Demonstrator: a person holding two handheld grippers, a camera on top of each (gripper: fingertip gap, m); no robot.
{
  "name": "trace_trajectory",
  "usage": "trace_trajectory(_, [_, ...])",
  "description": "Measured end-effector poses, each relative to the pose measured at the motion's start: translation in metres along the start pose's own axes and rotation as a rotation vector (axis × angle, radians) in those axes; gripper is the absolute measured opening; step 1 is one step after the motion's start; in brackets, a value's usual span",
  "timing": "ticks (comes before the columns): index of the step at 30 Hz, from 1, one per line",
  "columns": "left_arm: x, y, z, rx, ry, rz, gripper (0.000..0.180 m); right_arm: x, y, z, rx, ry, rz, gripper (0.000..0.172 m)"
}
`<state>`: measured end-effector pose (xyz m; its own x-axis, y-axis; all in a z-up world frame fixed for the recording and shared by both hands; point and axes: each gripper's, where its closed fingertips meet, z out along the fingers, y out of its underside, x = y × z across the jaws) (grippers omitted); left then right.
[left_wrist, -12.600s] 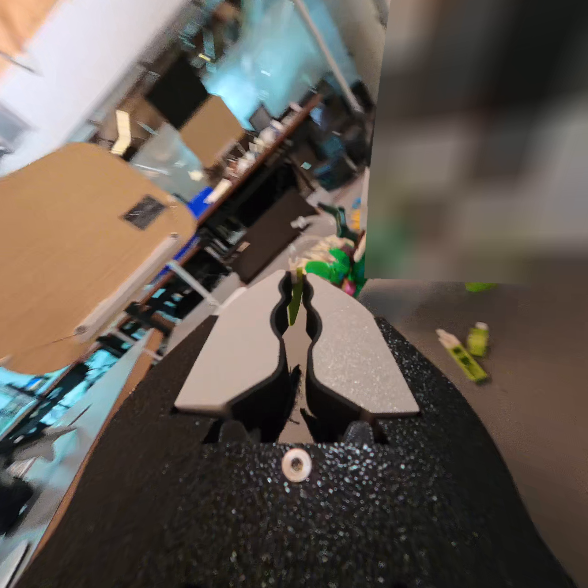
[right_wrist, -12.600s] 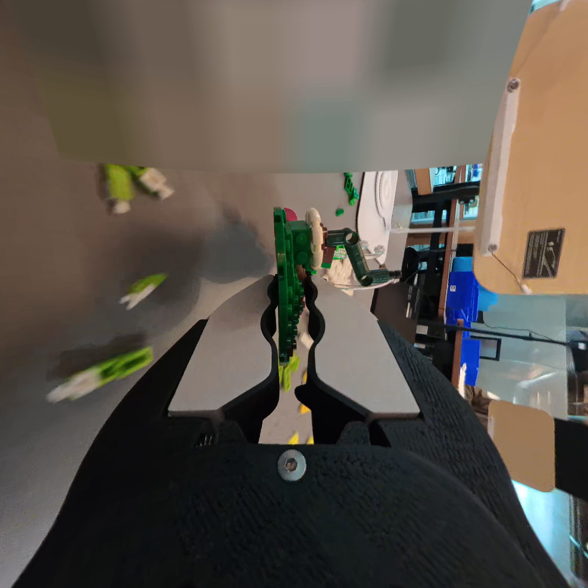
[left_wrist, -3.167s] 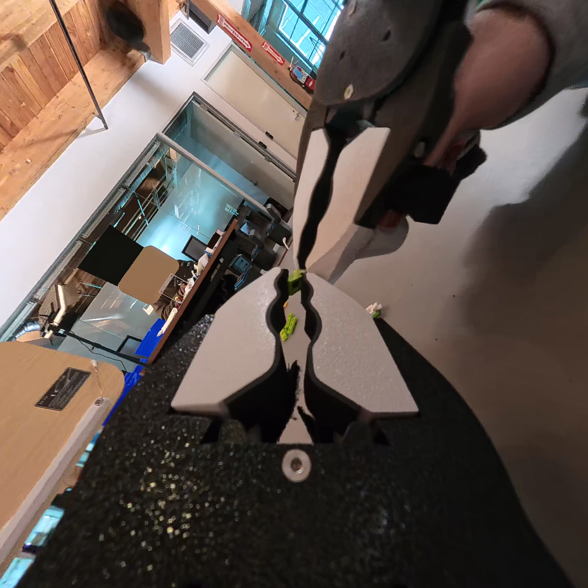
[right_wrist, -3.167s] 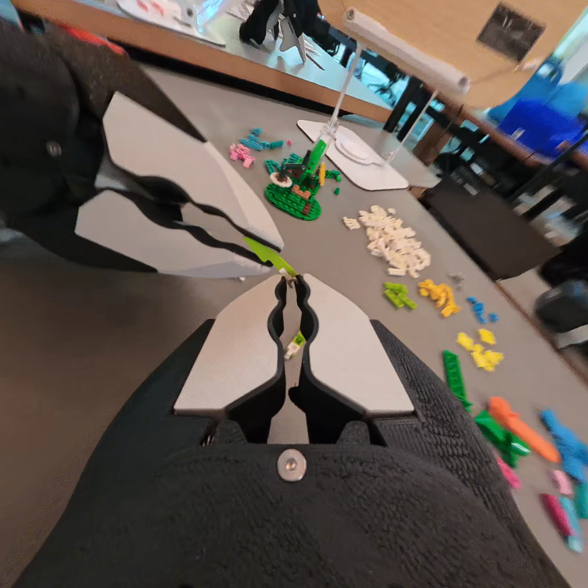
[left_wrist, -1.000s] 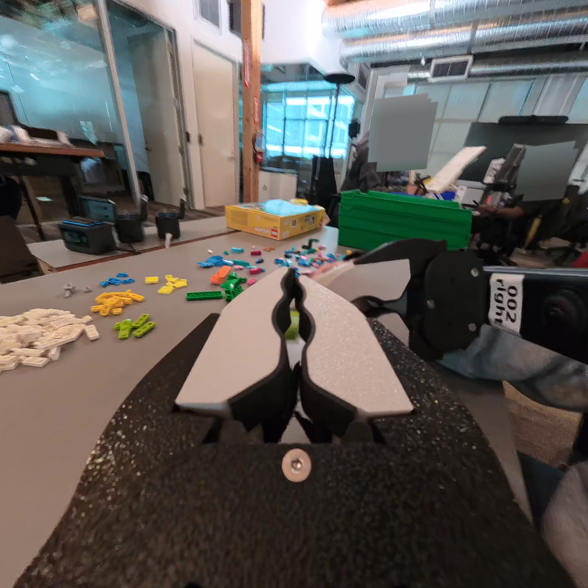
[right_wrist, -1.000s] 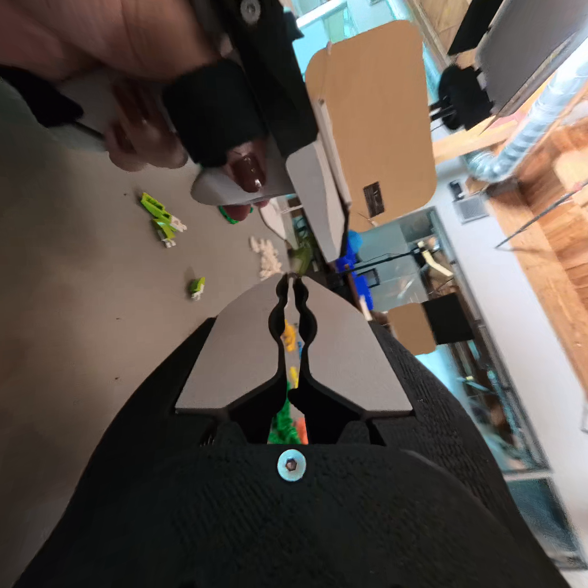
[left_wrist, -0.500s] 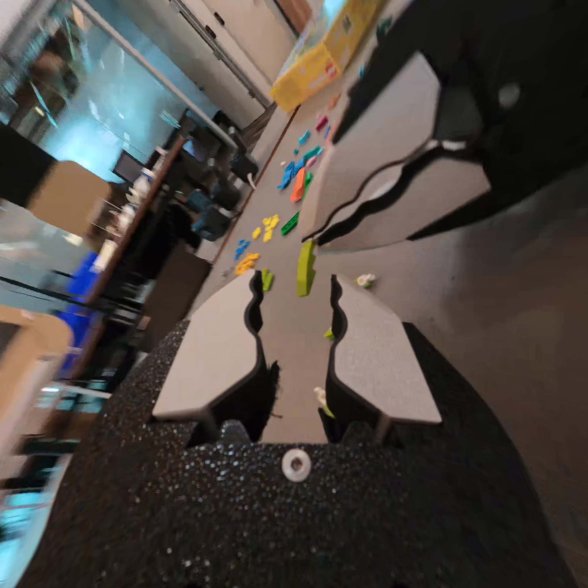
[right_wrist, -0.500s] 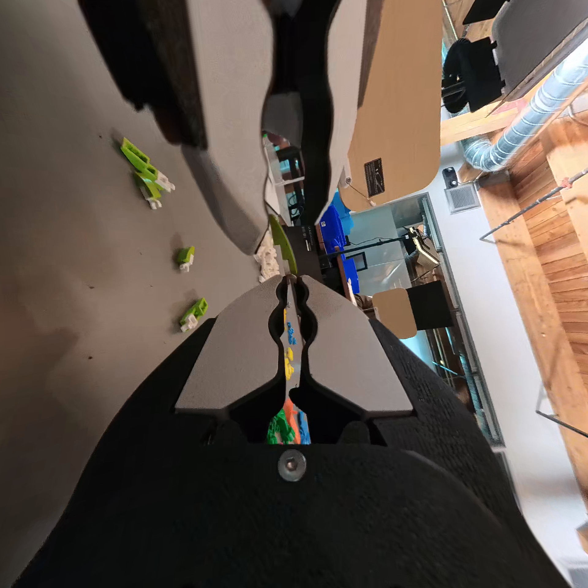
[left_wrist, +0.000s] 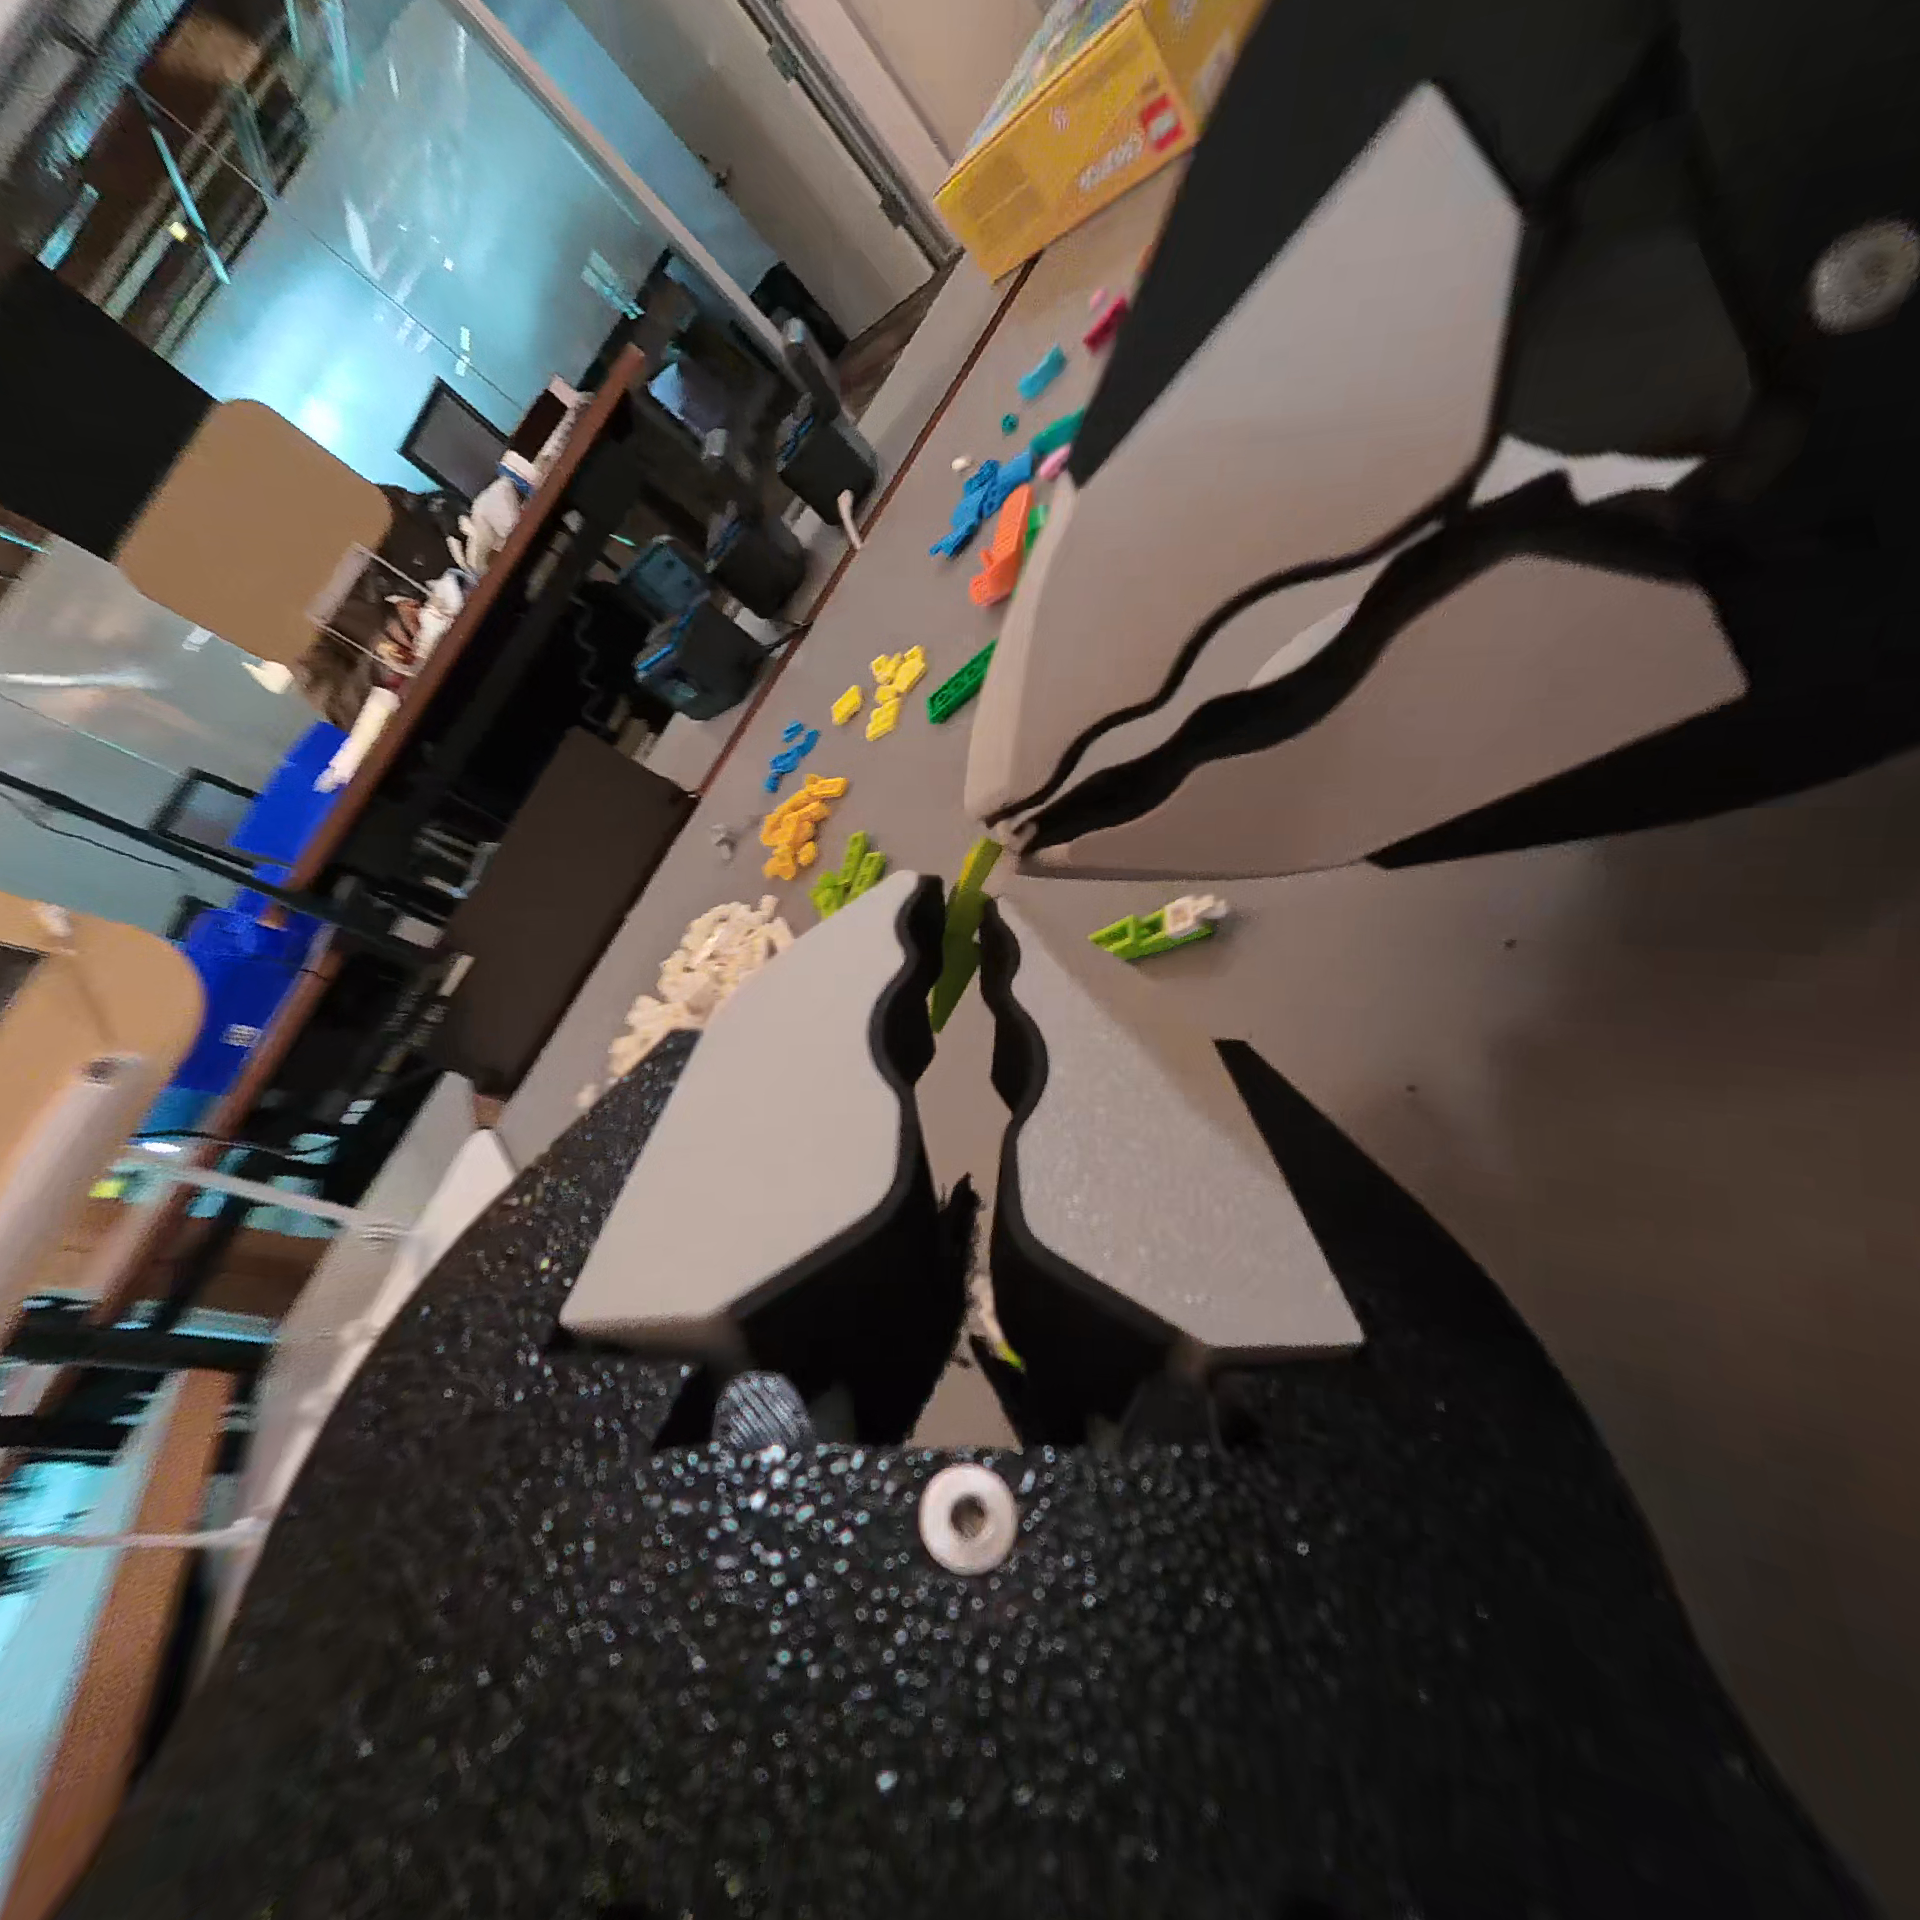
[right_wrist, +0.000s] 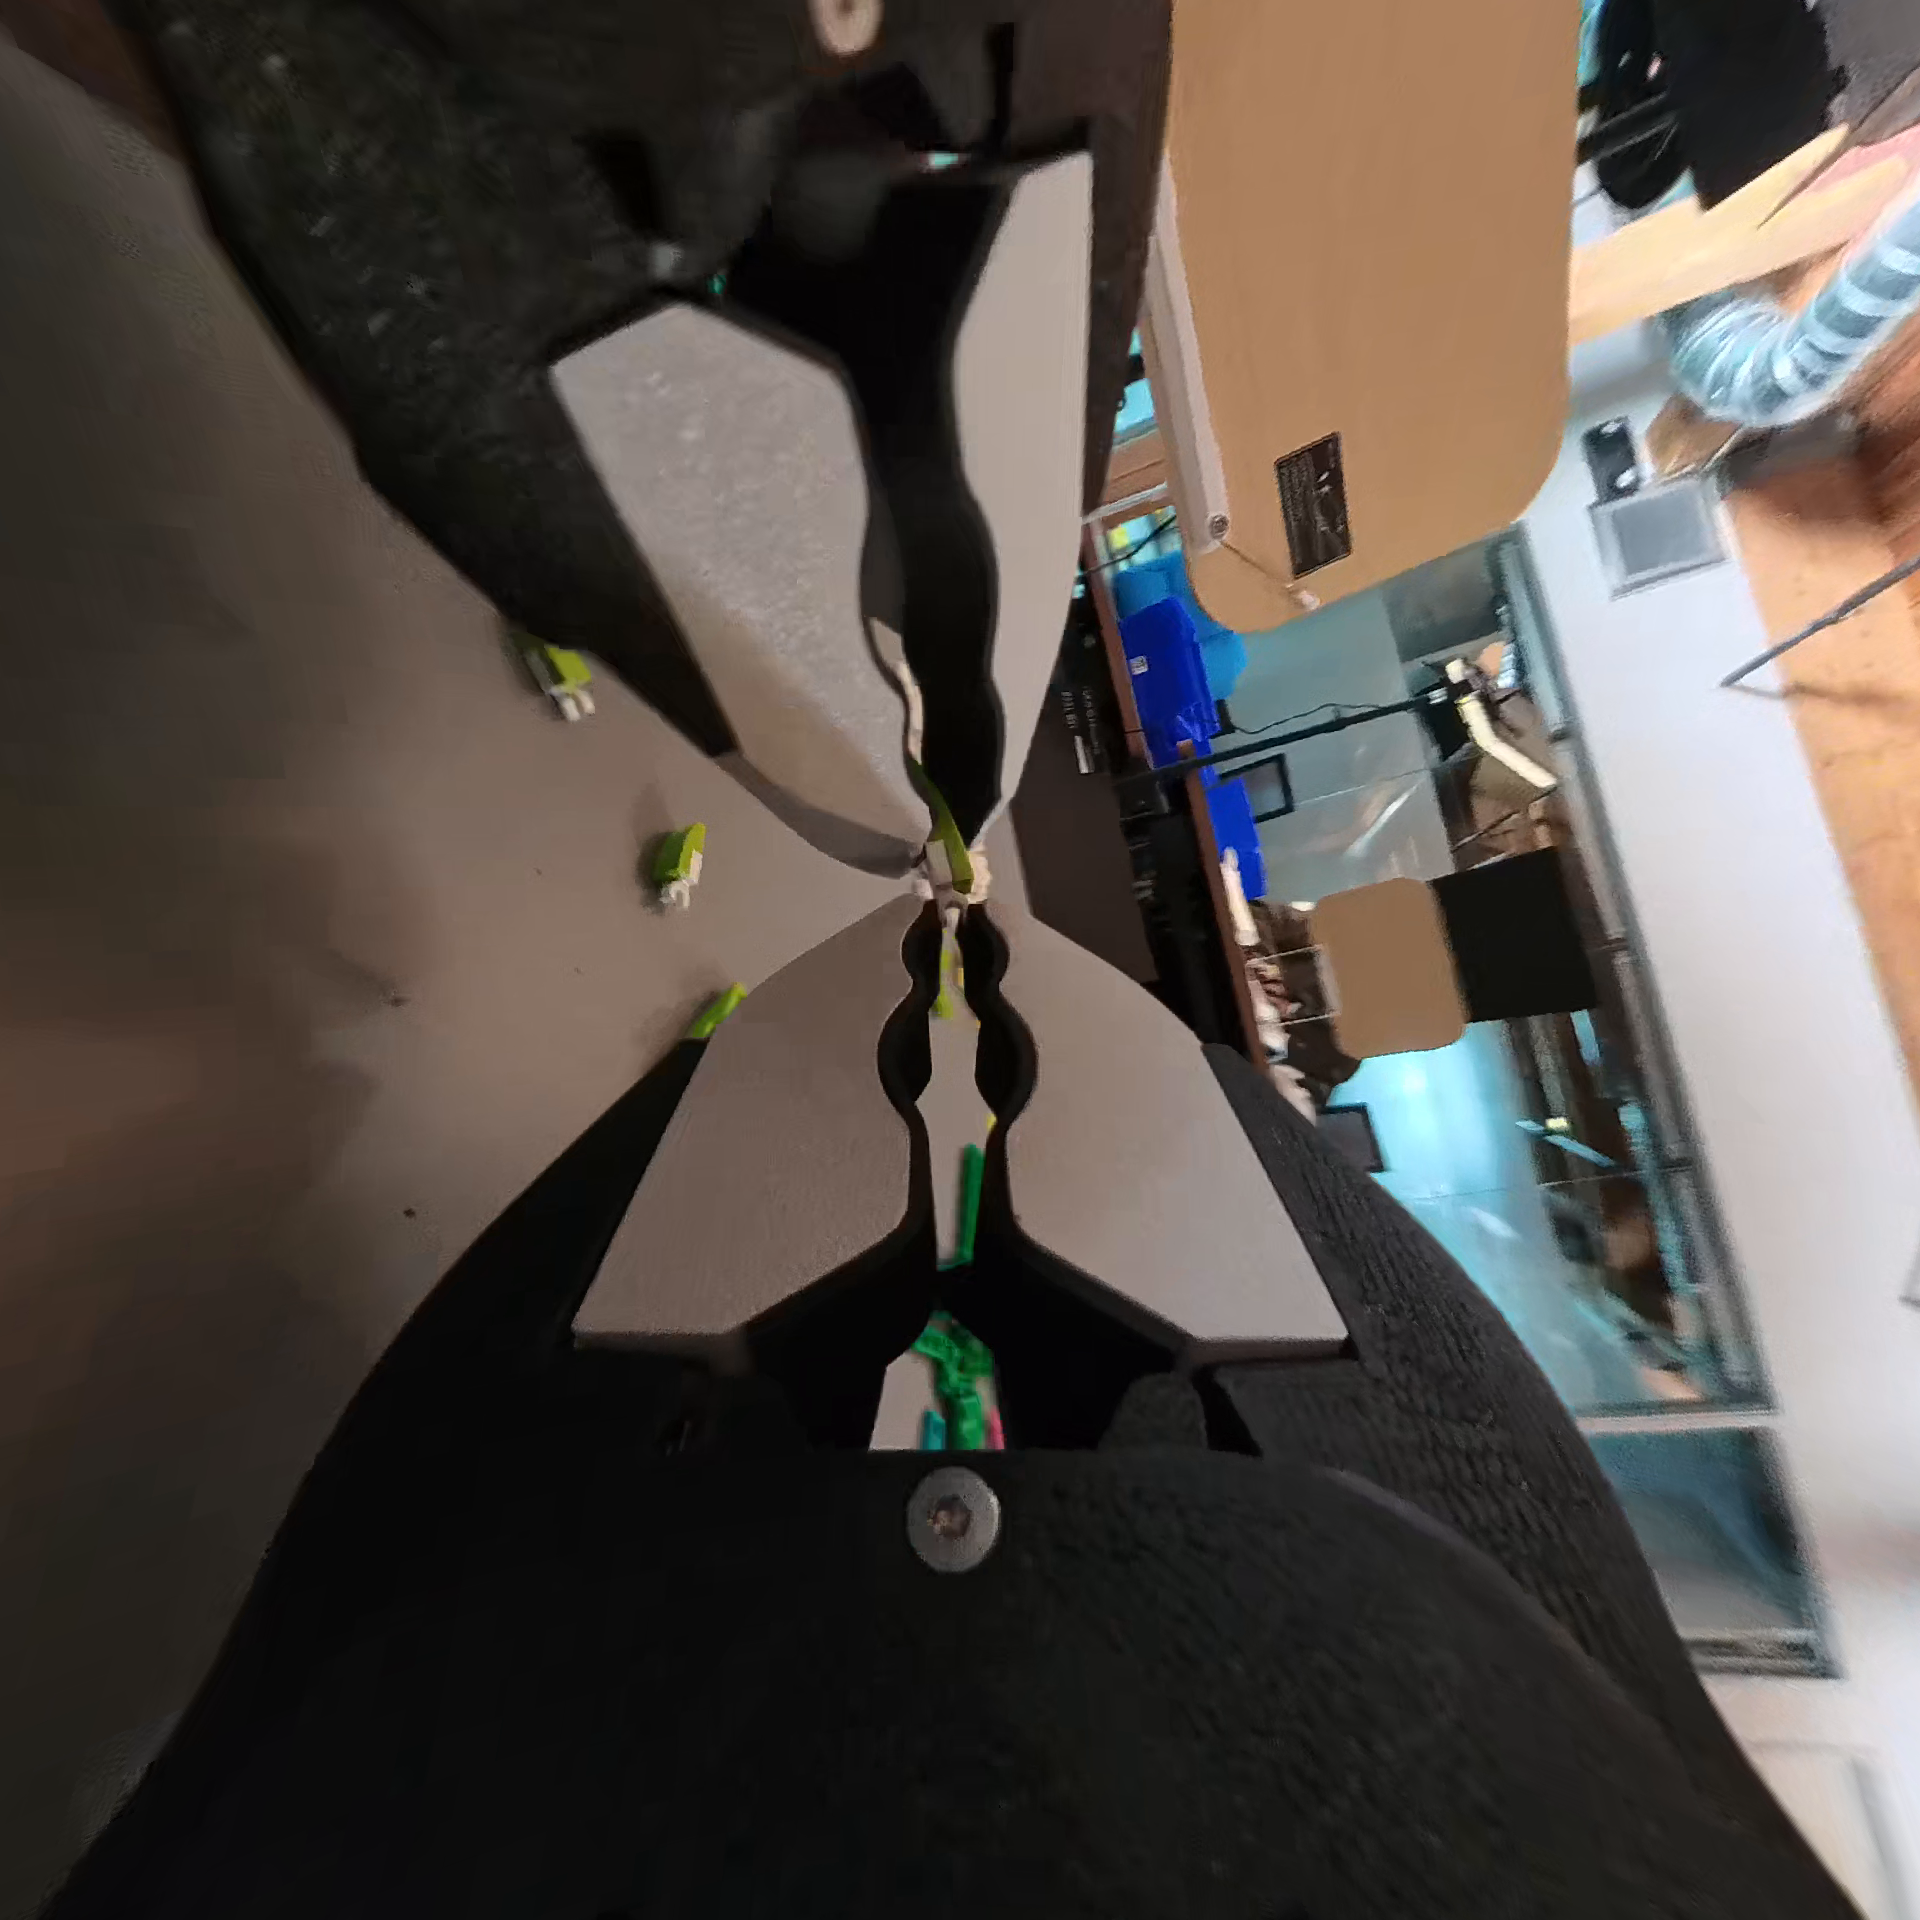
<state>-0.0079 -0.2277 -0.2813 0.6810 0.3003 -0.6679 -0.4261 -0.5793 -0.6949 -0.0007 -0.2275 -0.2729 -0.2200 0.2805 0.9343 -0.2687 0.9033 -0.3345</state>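
Only leftward, yellow box (left_wrist: 1081, 156); both grippers (left_wrist: 954, 914) (right_wrist: 951, 920) clenched on lime strip (left_wrist: 961, 951).

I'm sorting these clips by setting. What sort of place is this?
Most likely an open-plan office or lab workspace. A long grey table carries sorted piles of toy bricks, another desk behind it holds equipment, and glass partition walls and an exposed ceiling duct show beyond.

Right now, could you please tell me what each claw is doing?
Left claw: closed on a lime green strip.
Right claw: closed on a small white piece.
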Motion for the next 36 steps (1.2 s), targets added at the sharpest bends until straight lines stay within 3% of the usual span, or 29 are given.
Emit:
trace_trajectory(4, [-0.001, -0.009, -0.003, 0.085, 0.083, -0.254, 0.008, 0.011, -0.004, -0.004, 0.028, 0.085, -0.060, 0.003])
trace_trajectory(11, [0.001, -0.013, -0.002, 0.128, 0.151, -0.436, 0.008, 0.014, -0.004, -0.007, 0.063, 0.106, -0.076, 0.002])
trace_trajectory(14, [0.004, -0.008, 0.001, 0.093, 0.155, -0.336, 0.007, 0.008, 0.000, -0.004, 0.061, 0.058, -0.023, 0.002])
trace_trajectory(20, [0.000, 0.000, 0.001, 0.013, -0.004, 0.108, 0.008, 0.005, 0.005, -0.002, 0.059, 0.017, 0.047, 0.003])
trace_trajectory(22, [0.001, 0.002, 0.001, -0.003, 0.013, 0.124, 0.008, 0.004, 0.004, -0.002, 0.066, 0.010, 0.048, 0.003])
trace_trajectory(28, [0.003, 0.002, 0.000, 0.007, 0.122, -0.230, 0.009, 0.003, -0.005, -0.007, 0.102, 0.056, -0.099, 0.002])
trace_trajectory(36, [0.007, 0.001, 0.002, 0.035, 0.193, -0.443, 0.009, 0.001, -0.004, -0.009, 0.115, 0.051, -0.172, 0.001])
